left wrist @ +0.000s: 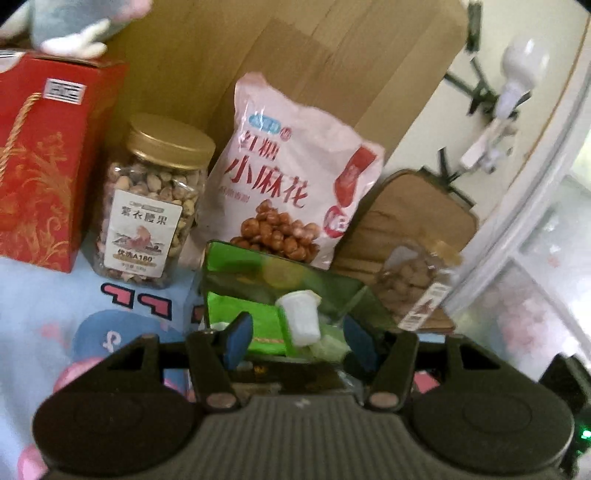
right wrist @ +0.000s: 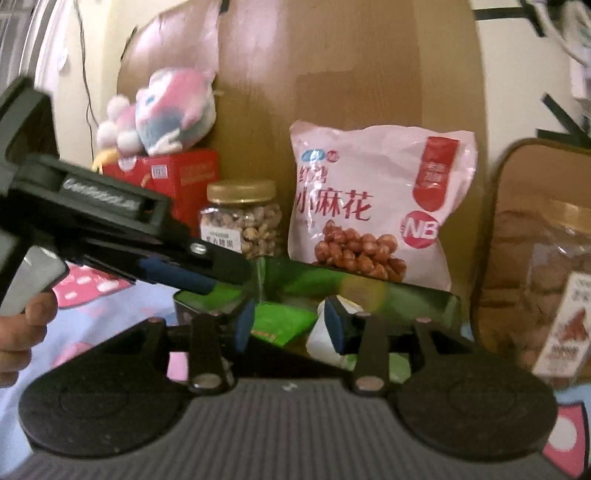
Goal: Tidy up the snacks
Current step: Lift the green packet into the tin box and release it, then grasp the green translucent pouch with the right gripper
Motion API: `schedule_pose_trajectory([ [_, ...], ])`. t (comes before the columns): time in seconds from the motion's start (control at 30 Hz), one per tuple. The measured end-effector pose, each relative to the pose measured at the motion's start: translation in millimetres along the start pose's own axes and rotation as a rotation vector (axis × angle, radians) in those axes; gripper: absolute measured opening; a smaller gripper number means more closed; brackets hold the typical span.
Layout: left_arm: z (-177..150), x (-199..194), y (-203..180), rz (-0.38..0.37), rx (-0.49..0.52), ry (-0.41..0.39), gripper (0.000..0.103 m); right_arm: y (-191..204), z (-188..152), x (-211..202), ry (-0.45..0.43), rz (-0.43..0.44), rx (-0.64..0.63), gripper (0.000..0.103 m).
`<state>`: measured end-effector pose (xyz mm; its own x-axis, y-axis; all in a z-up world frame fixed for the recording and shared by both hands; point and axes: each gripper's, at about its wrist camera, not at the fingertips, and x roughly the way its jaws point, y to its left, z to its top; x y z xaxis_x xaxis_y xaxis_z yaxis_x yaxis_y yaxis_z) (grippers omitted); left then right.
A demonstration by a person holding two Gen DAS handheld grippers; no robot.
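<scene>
We hold 2 grippers over a green bin [left wrist: 236,273]. A small white cup [left wrist: 300,316] stands inside, just ahead of our left gripper [left wrist: 293,341], jaws spread, empty. Right gripper [right wrist: 290,325], also spread, hovers nearby.

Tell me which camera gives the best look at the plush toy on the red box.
Right wrist view. There the plush toy shows nearly whole, pink, white and blue, lying on top of the red box. The left wrist view cuts it off at the top edge, showing only its underside.
</scene>
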<state>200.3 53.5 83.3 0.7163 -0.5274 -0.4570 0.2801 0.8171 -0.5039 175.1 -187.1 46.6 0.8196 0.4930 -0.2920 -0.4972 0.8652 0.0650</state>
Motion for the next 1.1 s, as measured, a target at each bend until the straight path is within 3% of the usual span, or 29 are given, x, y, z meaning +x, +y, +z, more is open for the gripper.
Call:
schedule_pose_trajectory([
  [0.17, -24.4, -28.3, 10.2, 0.005, -0.022, 0.001, 0.056, -7.8, -21.2, -28.5, 0.050, 0.121, 0.136, 0.044],
  [0.3, -37.8, -19.6, 27.9, 0.046, -0.111, 0.095, 0.056, -2.9, -32.7, -20.6, 0.132, 0.174, 0.218, 0.044],
  [0.47, -42.0, 1.0, 43.1, 0.034, -0.169, 0.156, 0.055, -25.8, -42.4, 2.3, 0.215, 0.211, 0.488, 0.043],
  [0.53, -46.6, 10.5, 43.4, 0.046, -0.169, 0.190, 0.048, -28.0, -44.7, 14.9, 0.247, 0.202, 0.539, 0.041],
  [0.63, -59.7, 8.8, 35.6, 0.072, -0.122, 0.190, 0.040, -25.7, -52.4, 25.2, 0.290, 0.260, 0.627, 0.030],
  [0.9, -94.5, -29.0, 14.7, 0.004, -0.097, 0.176, 0.038, -0.8, -63.2, -16.9, 0.304, 0.299, 0.535, 0.026],
  [1.1, -118.8, -44.4, -20.2, -0.018, 0.010, 0.193, 0.039, 3.1, -81.1, -60.1, 0.285, 0.294, 0.501, 0.026],
])
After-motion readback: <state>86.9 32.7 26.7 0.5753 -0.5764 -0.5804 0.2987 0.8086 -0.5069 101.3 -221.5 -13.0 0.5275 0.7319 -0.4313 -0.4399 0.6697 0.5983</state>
